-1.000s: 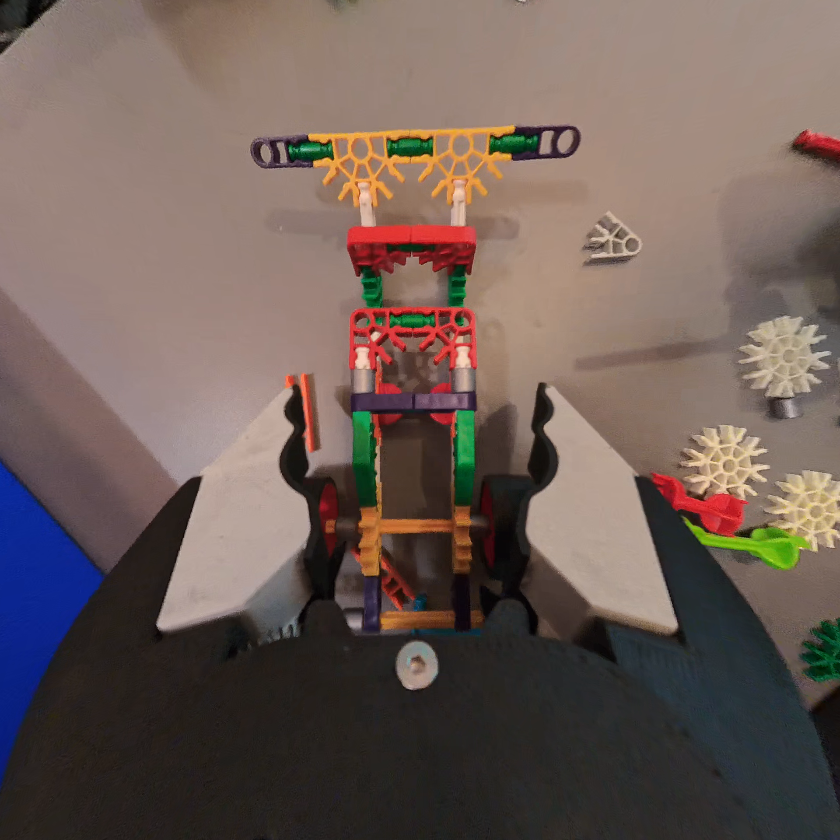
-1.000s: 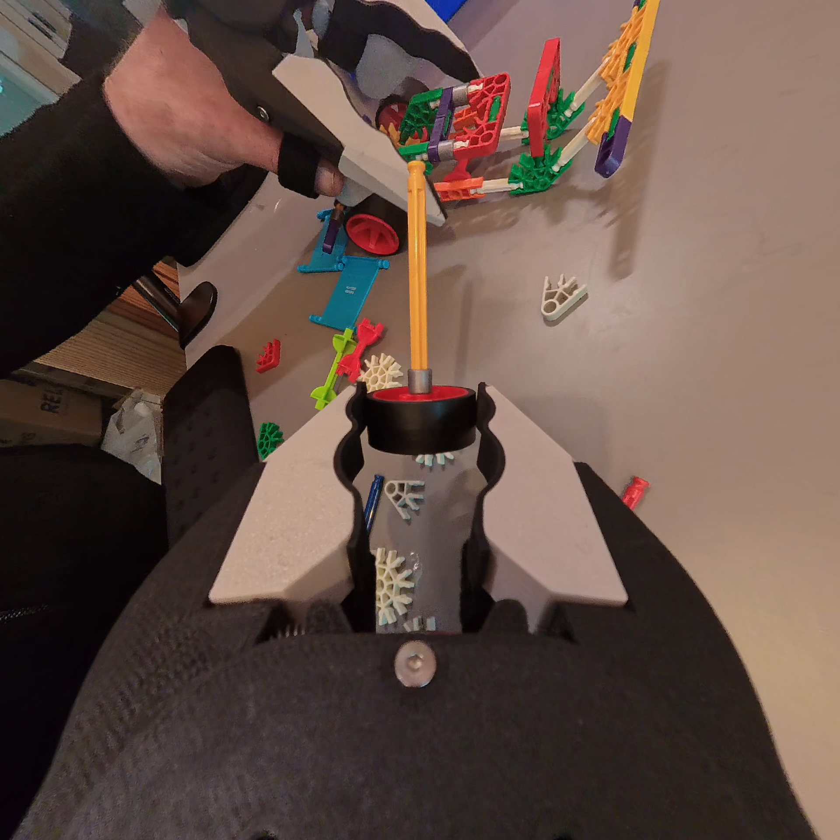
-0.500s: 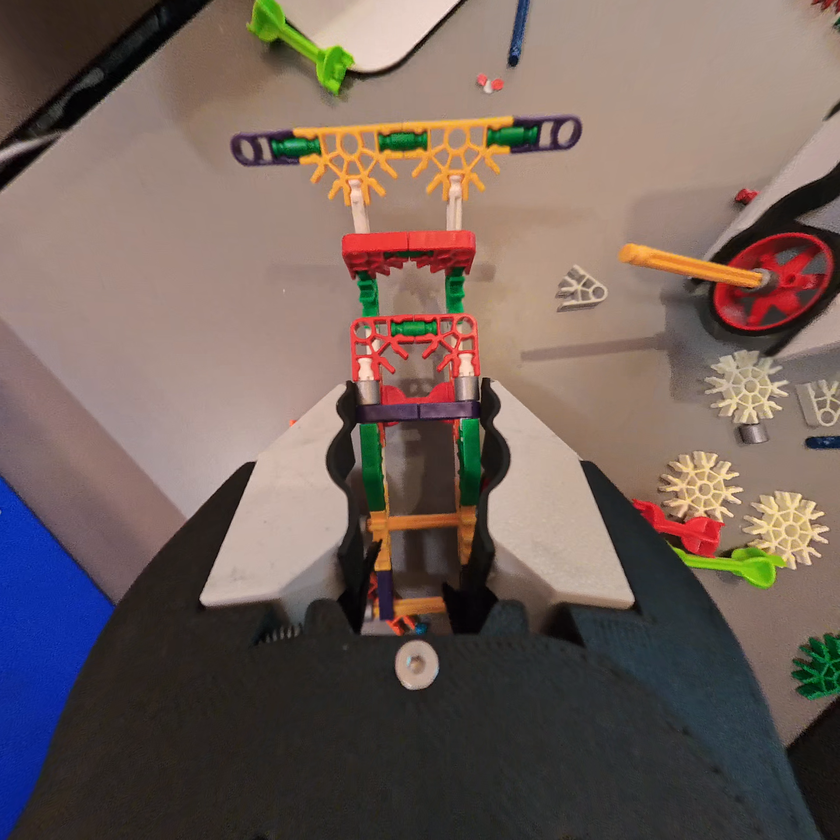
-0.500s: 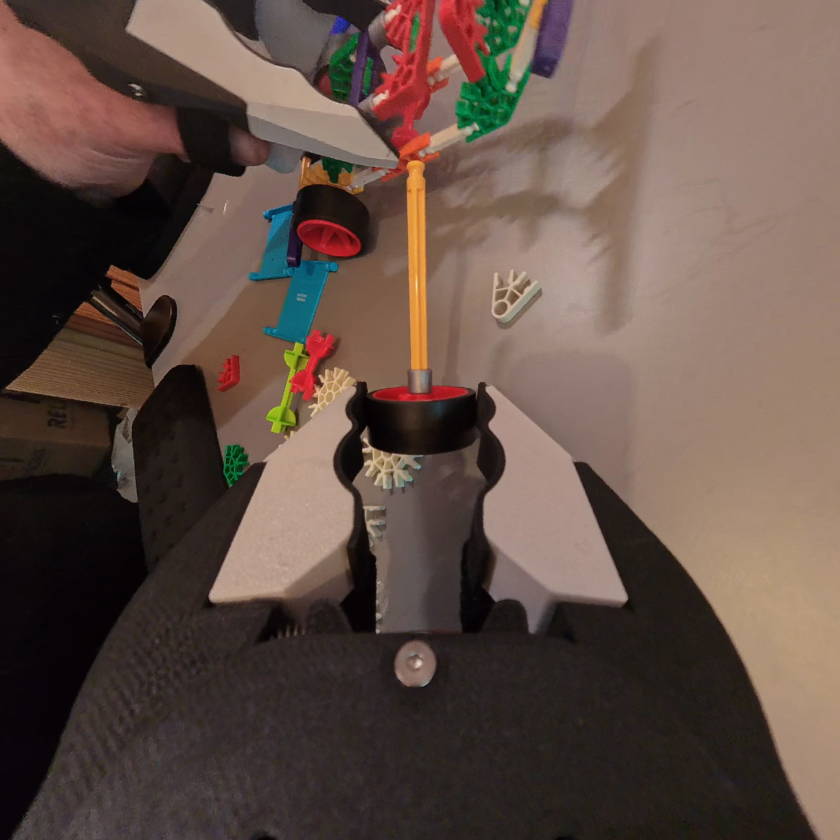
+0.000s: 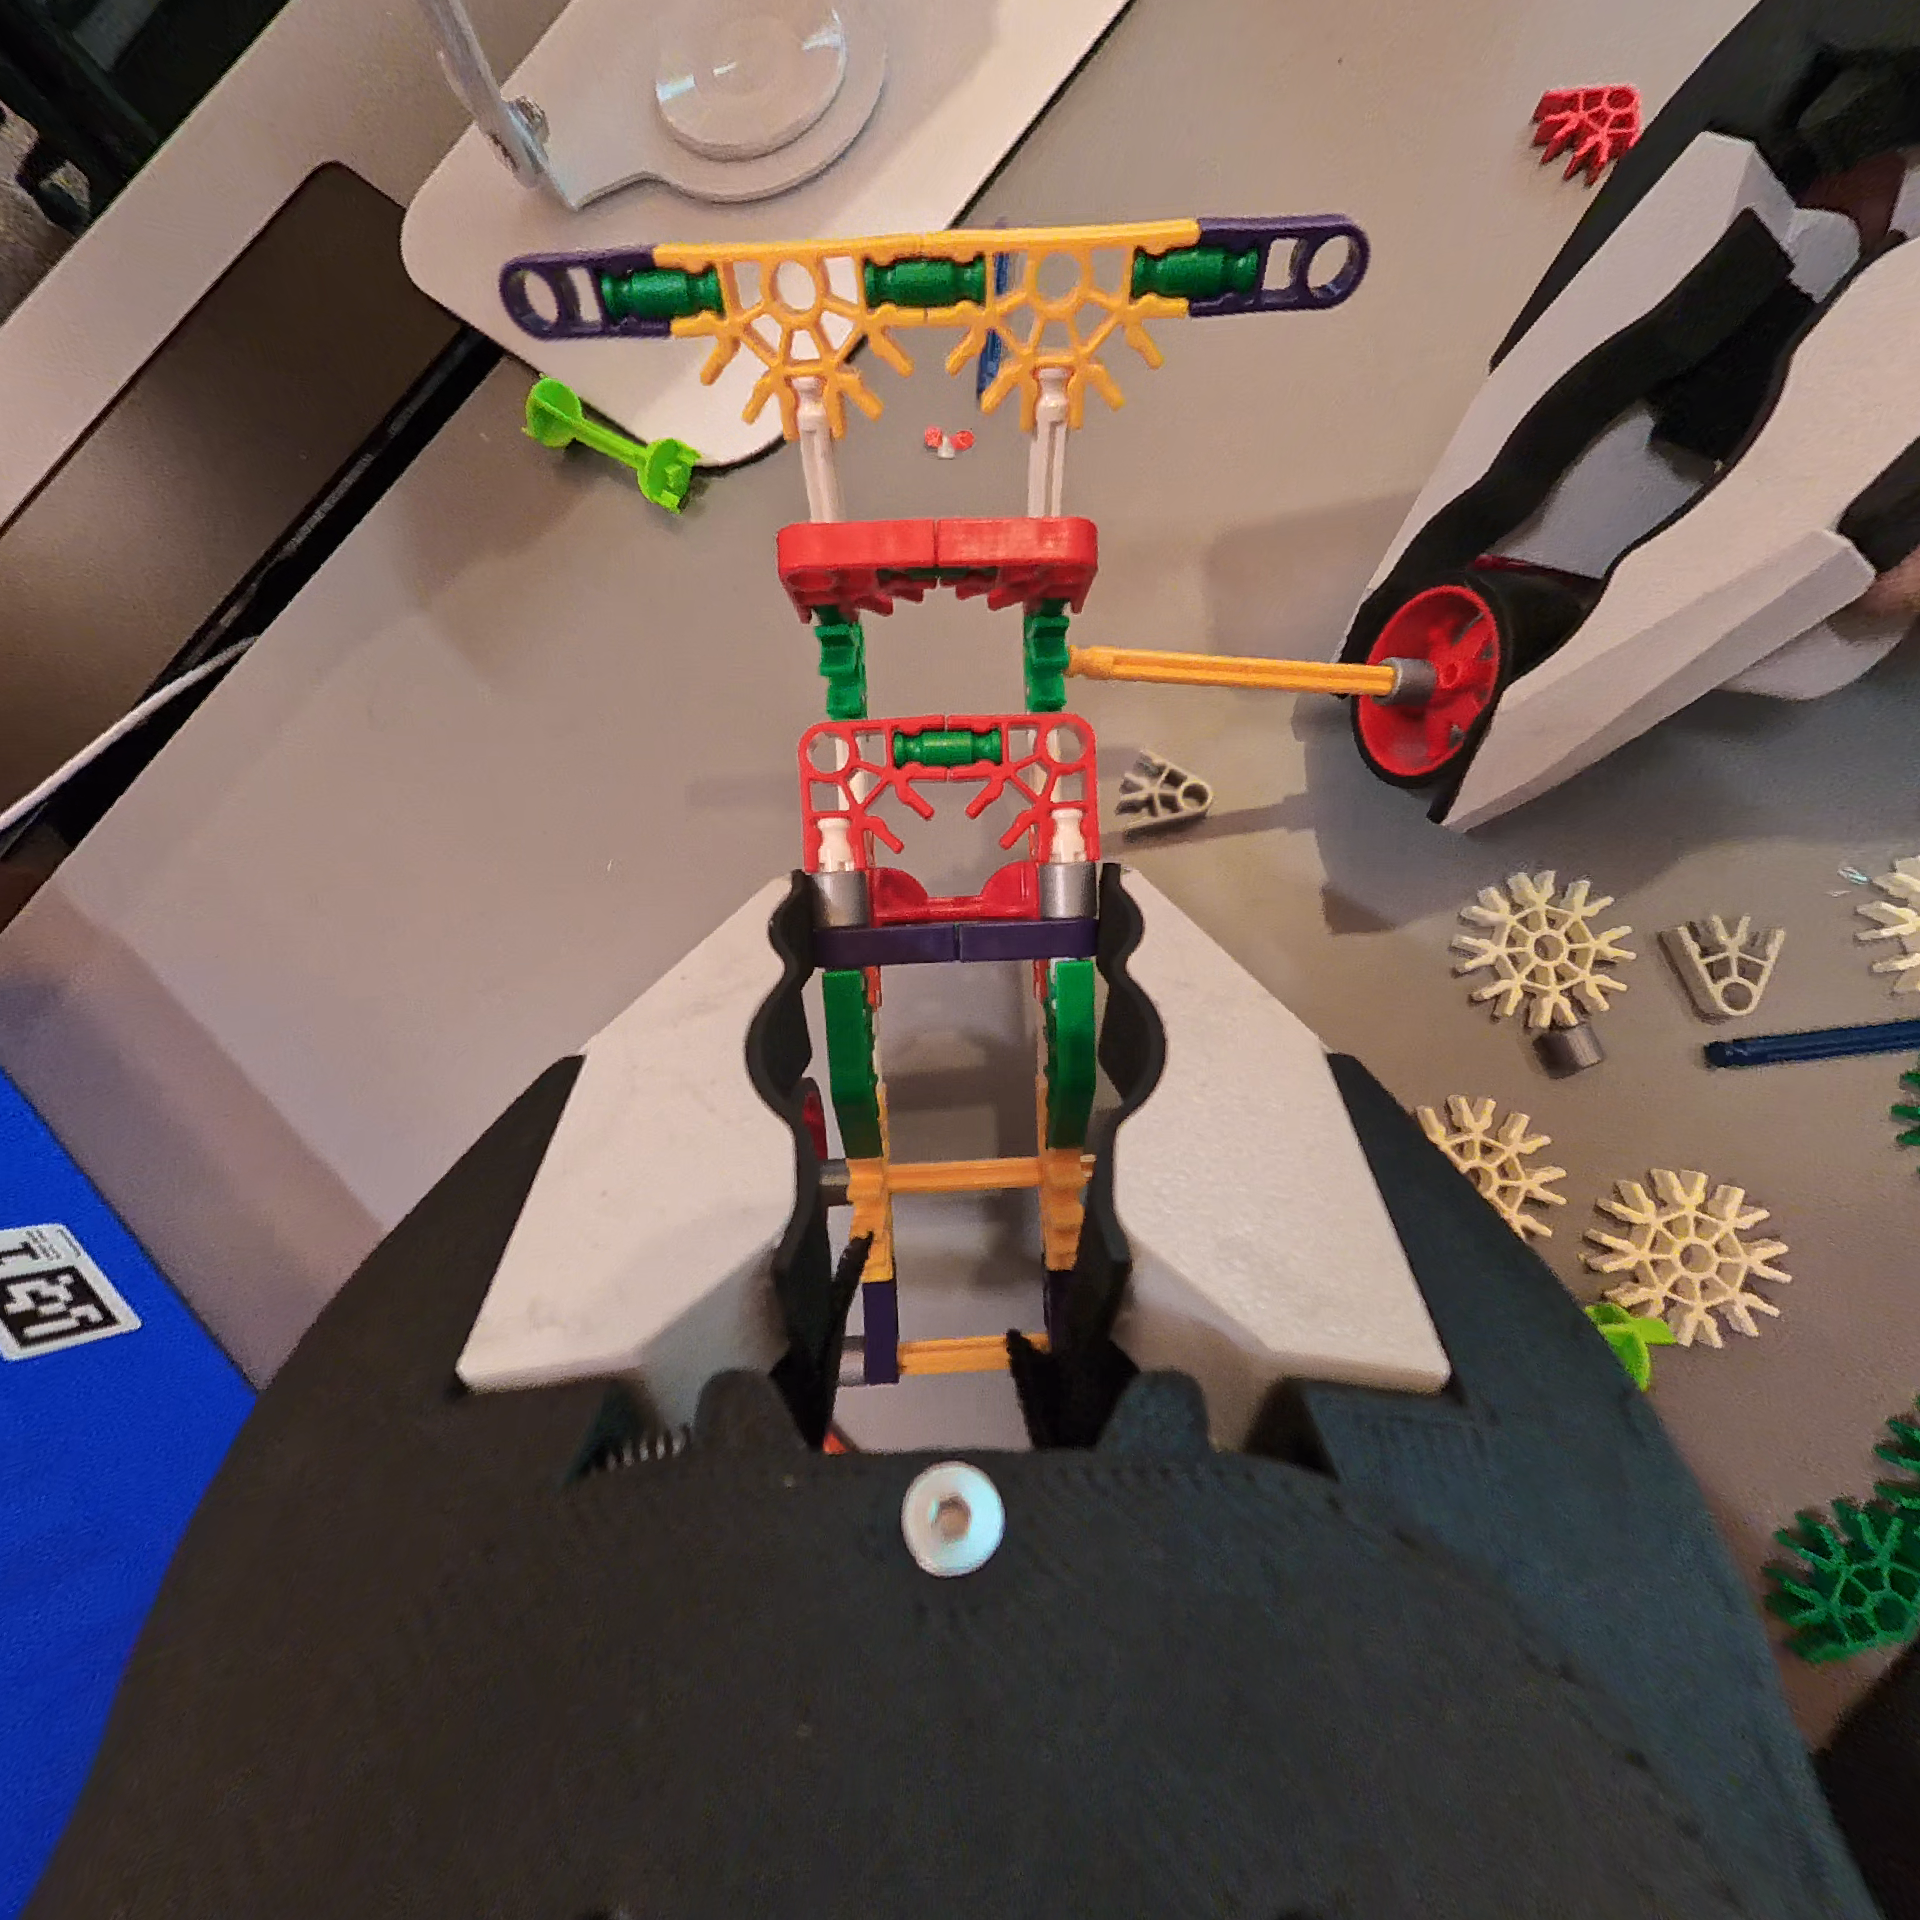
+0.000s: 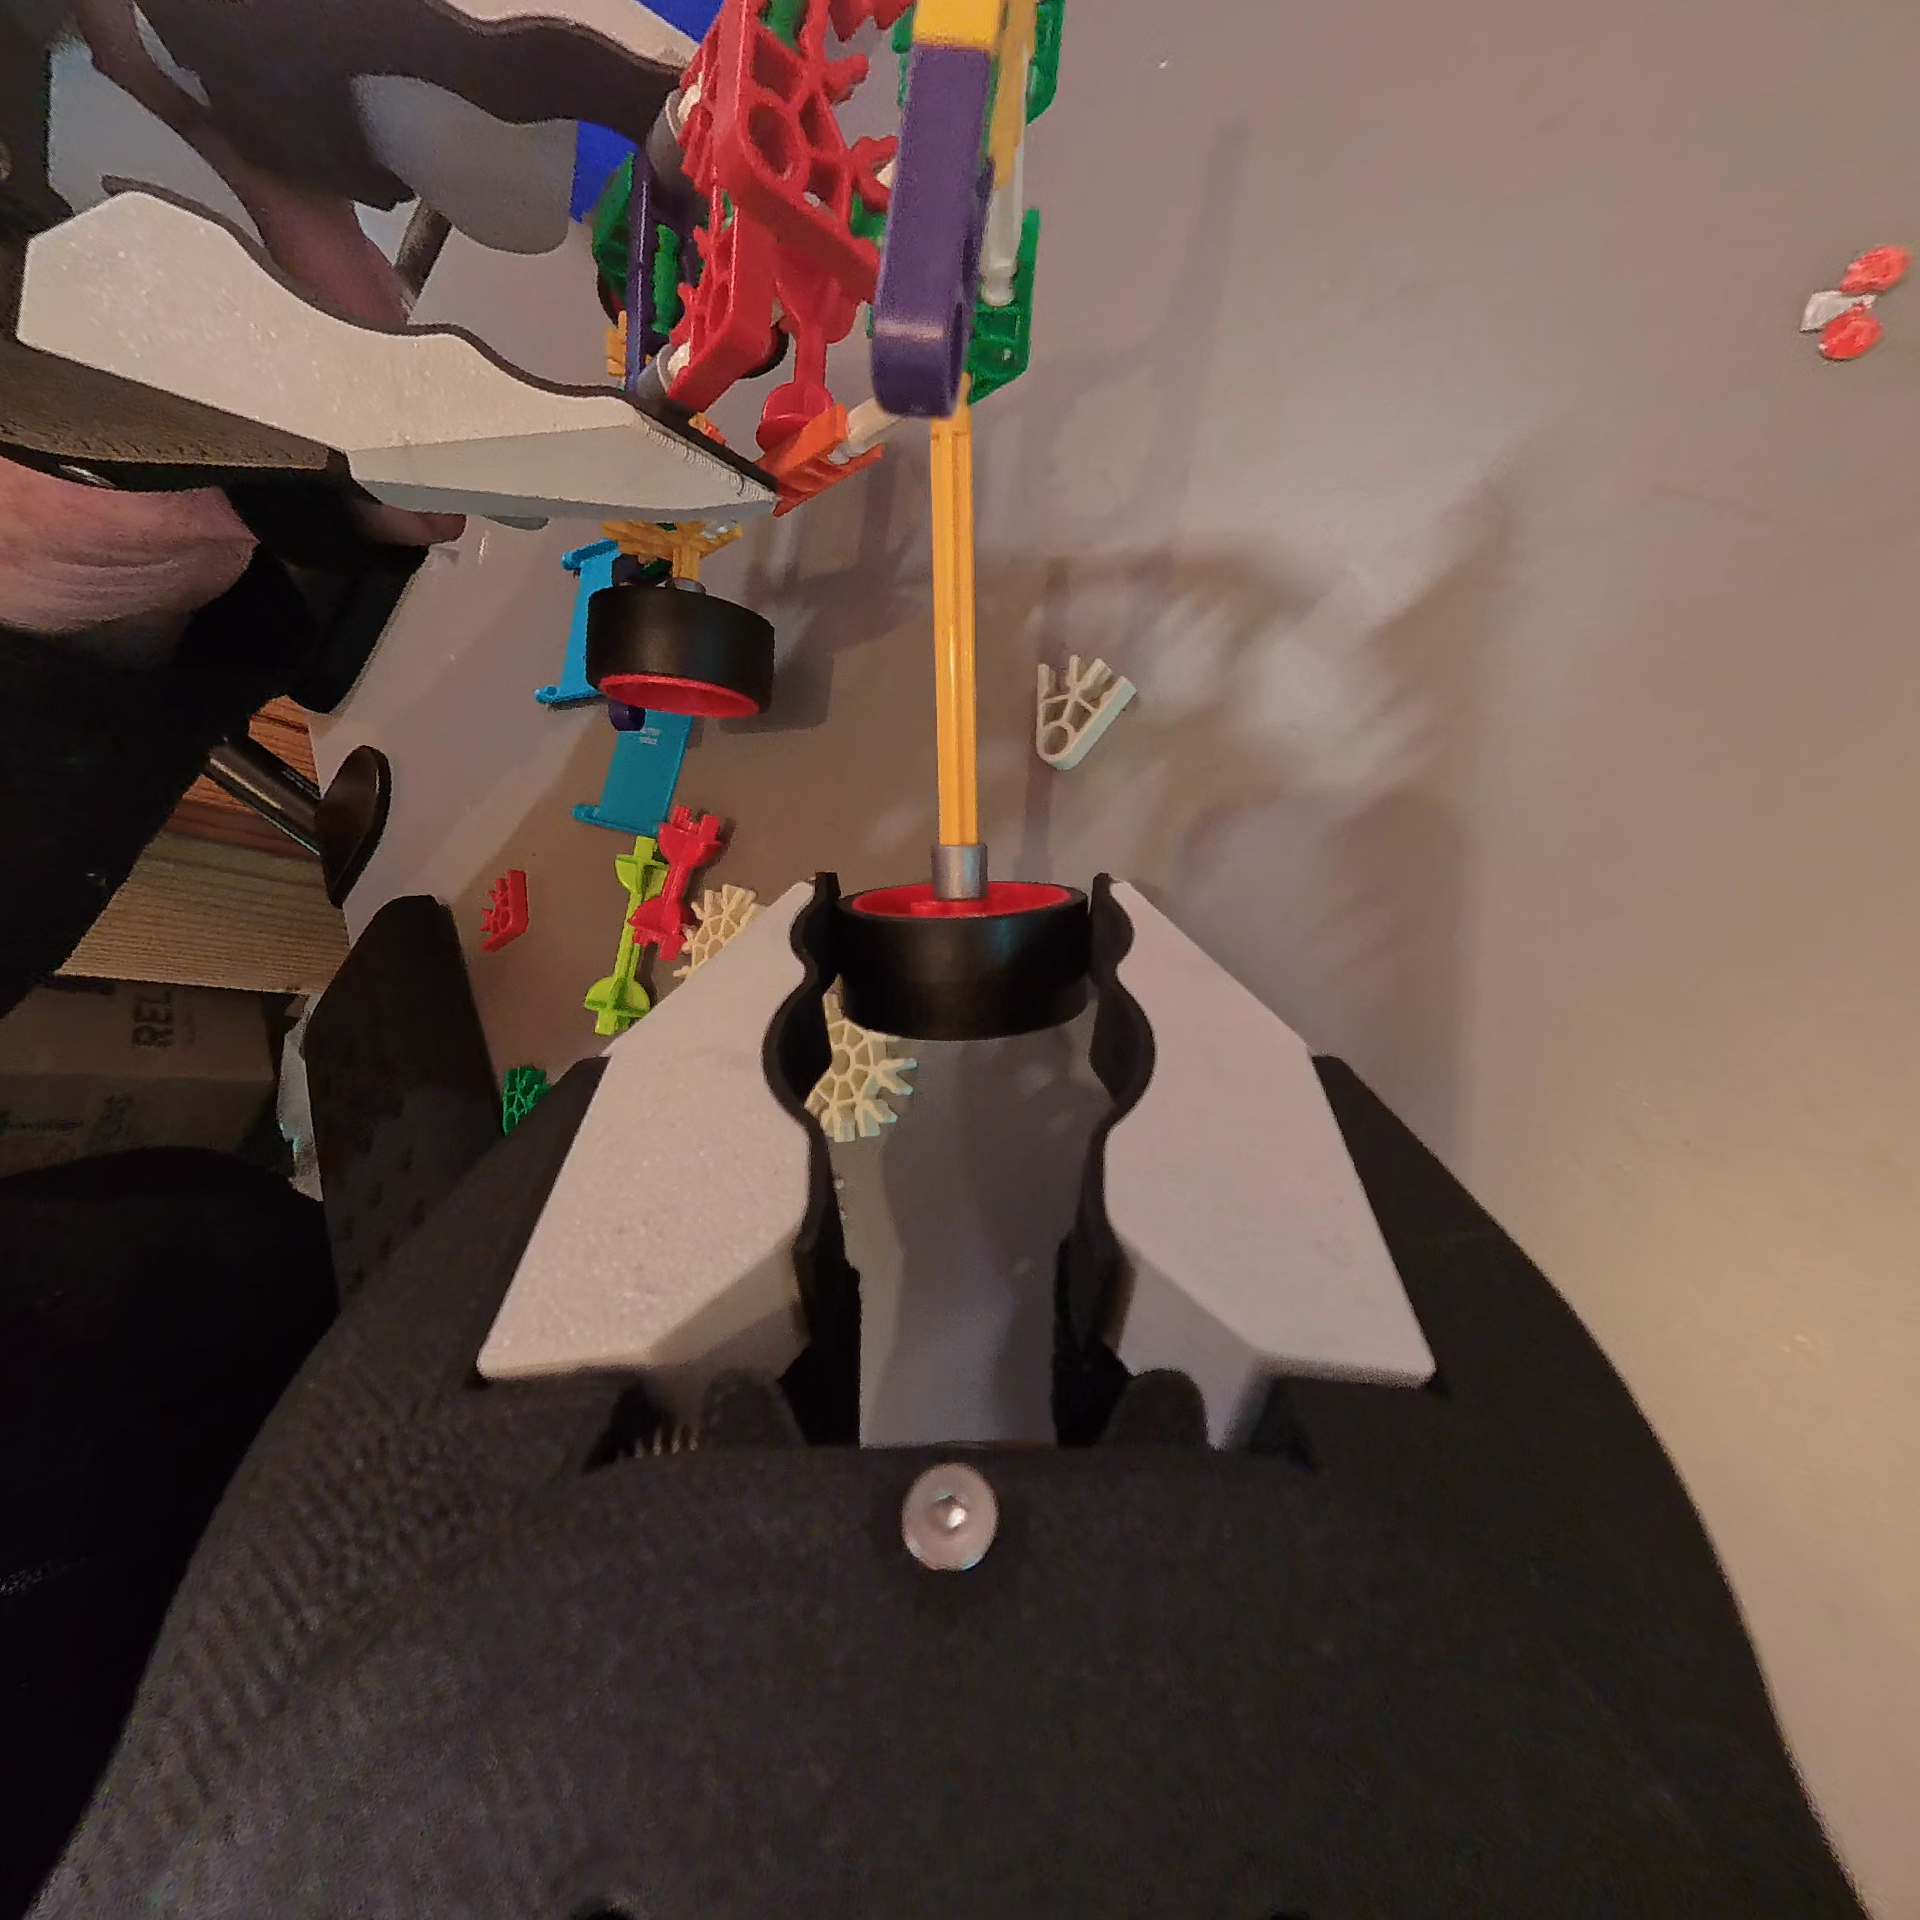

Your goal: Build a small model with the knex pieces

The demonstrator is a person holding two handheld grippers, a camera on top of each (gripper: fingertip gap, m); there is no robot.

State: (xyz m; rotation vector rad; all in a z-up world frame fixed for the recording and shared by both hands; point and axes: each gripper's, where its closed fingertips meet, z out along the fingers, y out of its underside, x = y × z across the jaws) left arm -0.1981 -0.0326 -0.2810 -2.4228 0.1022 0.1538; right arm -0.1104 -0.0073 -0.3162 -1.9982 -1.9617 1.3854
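Observation:
My left gripper (image 5: 951, 914) is shut on a multicoloured toy frame (image 5: 945, 800) of red, green, yellow and purple plastic pieces, held above the grey table (image 5: 468, 727). My right gripper (image 6: 961, 914) is shut on a black wheel with a red hub (image 6: 961, 961). A yellow rod (image 6: 954, 634) stands out of the wheel's hub. In the left wrist view the rod (image 5: 1226, 667) reaches a green piece (image 5: 1044, 655) on the frame's right side, and the right gripper (image 5: 1621, 613) holds the wheel (image 5: 1429, 686) there. In the right wrist view the frame (image 6: 831, 208) and the left gripper's fingers (image 6: 416, 416) are at the top left.
White snowflake connectors (image 5: 1543, 951), grey connectors (image 5: 1164, 795), a blue rod (image 5: 1813, 1044) and green pieces (image 5: 1849, 1579) lie on the right. A lime rod (image 5: 608, 442) lies beside a white stand base (image 5: 665, 208). A second black wheel (image 6: 681, 649) and blue panels (image 6: 639, 774) lie below the frame. Both grippers' tips are roughly 25 centimeters from the white stand base (image 5: 665, 208).
My left gripper has shut on the frame and lifted and turned it. My right gripper has brought the wheel's yellow rod up to the frame's right side.

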